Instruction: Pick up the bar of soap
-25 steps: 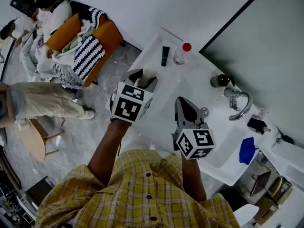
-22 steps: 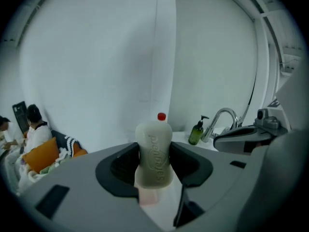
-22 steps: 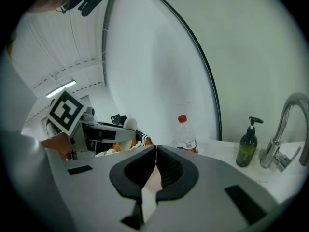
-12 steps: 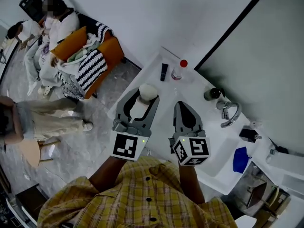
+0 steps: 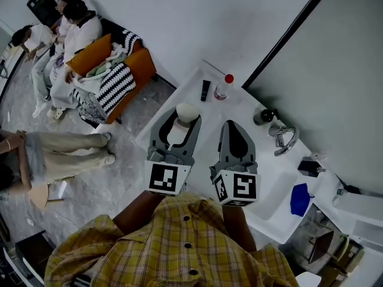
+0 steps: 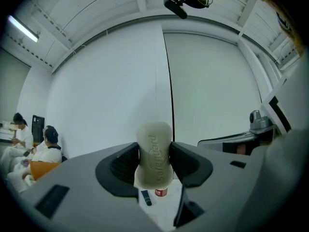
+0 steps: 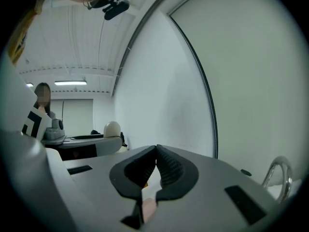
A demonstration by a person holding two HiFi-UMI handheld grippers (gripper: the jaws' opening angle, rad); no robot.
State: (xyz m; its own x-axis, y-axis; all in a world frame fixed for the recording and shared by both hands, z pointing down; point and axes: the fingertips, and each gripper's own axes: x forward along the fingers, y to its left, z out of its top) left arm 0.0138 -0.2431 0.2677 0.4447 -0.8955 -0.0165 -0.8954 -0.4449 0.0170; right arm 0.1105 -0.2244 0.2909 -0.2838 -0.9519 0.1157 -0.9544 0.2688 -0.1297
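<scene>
White counter holds a bottle; left gripper jaws clamp soap, right gripper's together.

I see a white wall split by a dark vertical strip, grey marbled floor, and an orange sofa with a striped blanket where people sit. A tube light glows on the ceiling.
</scene>
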